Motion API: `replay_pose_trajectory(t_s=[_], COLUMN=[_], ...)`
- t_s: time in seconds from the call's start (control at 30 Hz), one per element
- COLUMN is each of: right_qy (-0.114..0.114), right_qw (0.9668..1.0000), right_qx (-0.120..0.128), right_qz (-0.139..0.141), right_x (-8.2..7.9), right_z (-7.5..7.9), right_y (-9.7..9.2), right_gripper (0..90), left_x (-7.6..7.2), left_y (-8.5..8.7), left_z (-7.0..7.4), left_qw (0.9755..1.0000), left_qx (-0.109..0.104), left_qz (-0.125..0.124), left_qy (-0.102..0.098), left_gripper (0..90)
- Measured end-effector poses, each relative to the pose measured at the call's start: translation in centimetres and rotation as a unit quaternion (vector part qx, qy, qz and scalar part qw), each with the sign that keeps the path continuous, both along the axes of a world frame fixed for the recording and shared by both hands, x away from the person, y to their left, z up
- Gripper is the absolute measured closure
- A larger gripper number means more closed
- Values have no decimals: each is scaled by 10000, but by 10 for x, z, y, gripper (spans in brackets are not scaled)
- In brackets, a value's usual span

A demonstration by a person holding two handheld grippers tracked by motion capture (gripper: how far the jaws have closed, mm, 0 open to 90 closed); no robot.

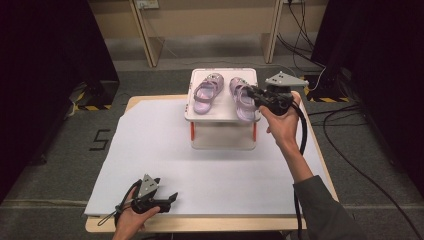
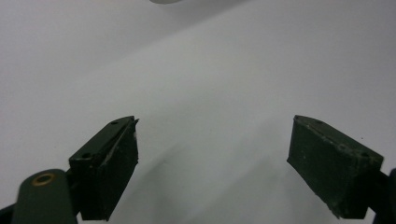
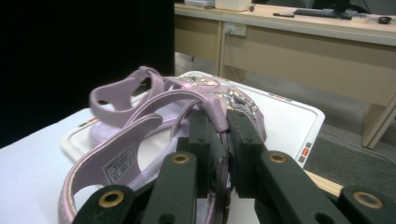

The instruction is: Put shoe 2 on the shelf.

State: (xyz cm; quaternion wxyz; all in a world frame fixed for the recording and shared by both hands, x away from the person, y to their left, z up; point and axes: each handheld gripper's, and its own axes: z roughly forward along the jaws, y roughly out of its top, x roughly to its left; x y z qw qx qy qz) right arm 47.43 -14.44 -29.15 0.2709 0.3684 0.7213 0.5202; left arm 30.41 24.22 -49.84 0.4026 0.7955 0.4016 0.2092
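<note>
Two lilac sandals lie side by side on a white raised tray (image 1: pixel 216 116) at the back of the table. My right gripper (image 1: pixel 254 95) reaches in from the tray's right side and is shut on the side strap of the right sandal (image 1: pixel 242 102). In the right gripper view the jaws (image 3: pixel 219 122) pinch that strap, and the sandal's labelled insole (image 3: pixel 120 164) lies just to their left. The left sandal (image 1: pixel 206 93) lies untouched. My left gripper (image 1: pixel 167 201) rests low at the table's front left, open, with only bare white tabletop between its jaws (image 2: pixel 212 154).
The tray stands on short orange legs (image 1: pixel 192 131) over a white sheet (image 1: pixel 200 170) that covers the wooden table. A black cable (image 1: pixel 302 135) trails from the right gripper. Wooden desk legs (image 1: pixel 145 35) and floor cables (image 1: pixel 345 115) lie beyond the table.
</note>
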Motion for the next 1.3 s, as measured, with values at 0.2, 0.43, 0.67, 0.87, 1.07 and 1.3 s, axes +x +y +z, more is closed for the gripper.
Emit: replay_pose_trajectory(t_s=[0.2,0.43,0.67,0.87,1.07,1.3], right_qy=[76,111,142,117,86,-1], right_qw=[9999,9994,9985,9975,9971,9976], right_qx=[-36,-169,-342,-516,-629,-604], right_qz=[-125,-270,-399,-477,-426,-344], right_x=[19,34,45,52,55,55], right_z=[-3,-5,-9,-17,-19,-22], right_y=[7,15,24,29,36,42], right_gripper=[819,819,818,815,805,799], left_x=[0,0,-1,-1,-1,-1], left_y=[0,0,0,1,0,0], left_z=[0,0,1,1,0,1], left_qw=[10000,10000,10000,10000,10000,10000], left_qx=[11,19,34,37,34,29], left_qz=[-17,-21,-26,-29,-28,-31], left_qy=[5,1,2,9,10,2], left_gripper=[154,154,154,154,154,154])
